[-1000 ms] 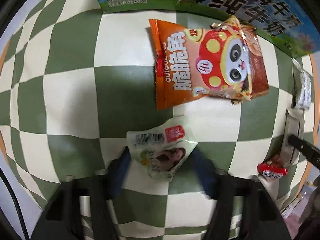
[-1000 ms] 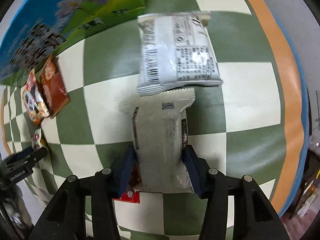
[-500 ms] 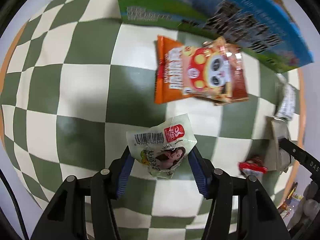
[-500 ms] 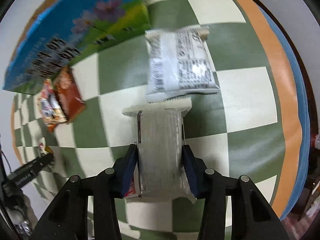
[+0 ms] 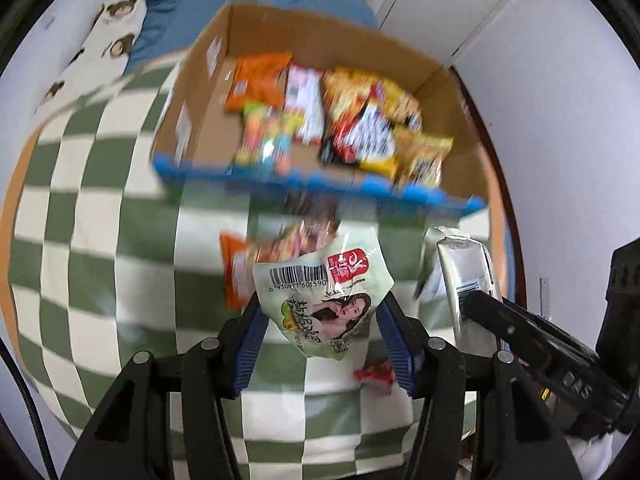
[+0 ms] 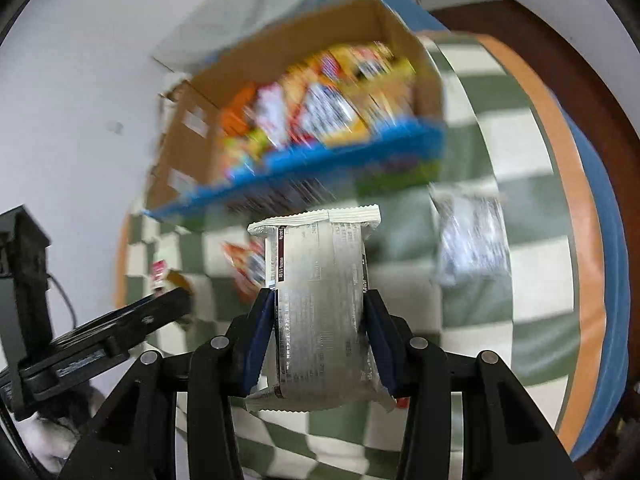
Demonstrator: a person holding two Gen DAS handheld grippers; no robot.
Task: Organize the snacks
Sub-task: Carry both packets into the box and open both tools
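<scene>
Both packets have come up off the green-and-white checked cloth (image 5: 100, 264) since a second ago, so the carry to the open cardboard box (image 5: 448, 92) at twelve o'clock is likely under way. The left gripper (image 5: 320, 320) pinches a pale green pouch with a barcode (image 5: 324, 300), barcode end toward the box. The right gripper (image 6: 320, 320) clamps a long silvery-white wrapper (image 6: 320, 300), long axis pointing at twelve; blur hides its print.

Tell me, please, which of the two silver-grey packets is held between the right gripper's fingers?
The long upright silver packet, clamped by the right gripper; the other grey packet lies loose on the checkered cloth.
</scene>
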